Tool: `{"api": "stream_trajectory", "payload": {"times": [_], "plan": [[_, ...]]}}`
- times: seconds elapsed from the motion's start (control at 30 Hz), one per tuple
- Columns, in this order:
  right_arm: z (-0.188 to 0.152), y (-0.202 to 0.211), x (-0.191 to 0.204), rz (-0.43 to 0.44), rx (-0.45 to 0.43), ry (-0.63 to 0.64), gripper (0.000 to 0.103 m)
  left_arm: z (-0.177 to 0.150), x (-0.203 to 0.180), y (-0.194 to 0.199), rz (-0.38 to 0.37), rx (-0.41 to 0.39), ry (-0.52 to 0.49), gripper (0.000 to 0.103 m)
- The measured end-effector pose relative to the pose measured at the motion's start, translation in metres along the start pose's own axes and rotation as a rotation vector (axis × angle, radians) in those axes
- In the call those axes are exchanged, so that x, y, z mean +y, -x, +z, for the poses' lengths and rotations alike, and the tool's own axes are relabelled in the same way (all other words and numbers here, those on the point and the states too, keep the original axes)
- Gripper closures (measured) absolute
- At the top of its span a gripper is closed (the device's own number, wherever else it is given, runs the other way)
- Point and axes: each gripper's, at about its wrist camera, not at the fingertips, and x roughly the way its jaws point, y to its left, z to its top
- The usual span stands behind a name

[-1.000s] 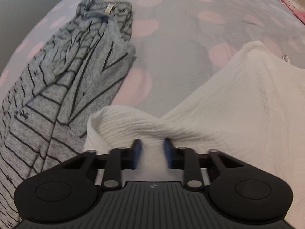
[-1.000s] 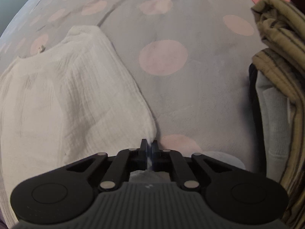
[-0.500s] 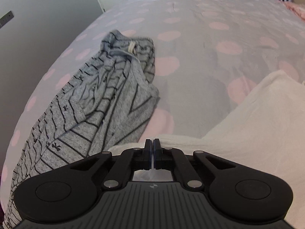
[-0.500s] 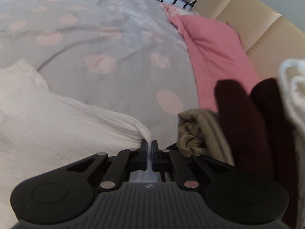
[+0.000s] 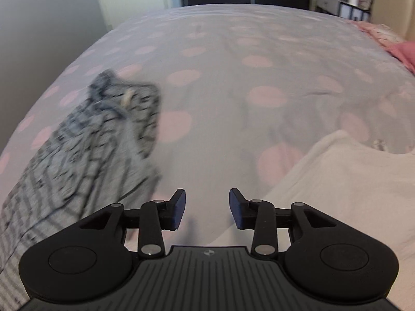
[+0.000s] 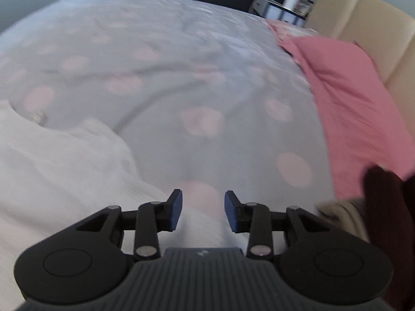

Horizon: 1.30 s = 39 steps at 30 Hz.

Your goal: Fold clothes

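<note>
White garment, left wrist view: the cream-white cloth (image 5: 345,181) lies on the bed in the lower right of the frame, its near edge running under the claw body.
Left claw: the left claw (image 5: 206,208) has its jaws opening, blue pads well apart; between them only the grey bedspread (image 5: 220,59) with pink dots shows, no cloth pressed by either pad.
Striped garment: a grey knit with dark stripes (image 5: 85,150) sprawls at the left of the frame, blurred, apart from the white cloth.
White garment, right wrist view: the same cloth fills the lower left of the frame (image 6: 59,171), and a fold of it runs up between the jaws.
Right claw: the right claw (image 6: 202,211) is also opening; the pads stand clear on either side of that fold and do not pinch it.
Surroundings: a pink pillow (image 6: 345,98) lies at the right, dark and tan clothes (image 6: 384,207) at the lower right edge.
Step in hand: likely letting go after laying a fold.
Doing it well: open both claws fully before drawing away, so no pad drags the corner; lift clear evenly on both sides, then check that the edges lie matched and flat, and keep away from the pile at the right.
</note>
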Motion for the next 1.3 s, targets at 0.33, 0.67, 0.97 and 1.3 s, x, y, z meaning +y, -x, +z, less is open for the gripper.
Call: {"api": "stream_trajectory", "payload": {"times": [0.33,0.67,0.97,1.3], "plan": [[0.022,-0.054,0.047,0.226,-0.021,-0.076,0.063,0.015,-0.050,-0.072,-0.093,0.004,-0.057,0.062],[0.016,-0.065,0.068,0.255,-0.024,0.105,0.095,0.015,-0.056,-0.078,-0.142,-0.054,-0.085,0.103],[0.037,-0.025,0.072,0.165,-0.224,0.079,0.097,0.038,-0.028,-0.035,-0.004,-0.181,0.017,0.103],[0.044,-0.047,0.077,0.078,-0.176,0.069,0.097,0.018,-0.033,-0.055,-0.185,-0.077,-0.109,0.060]]}}
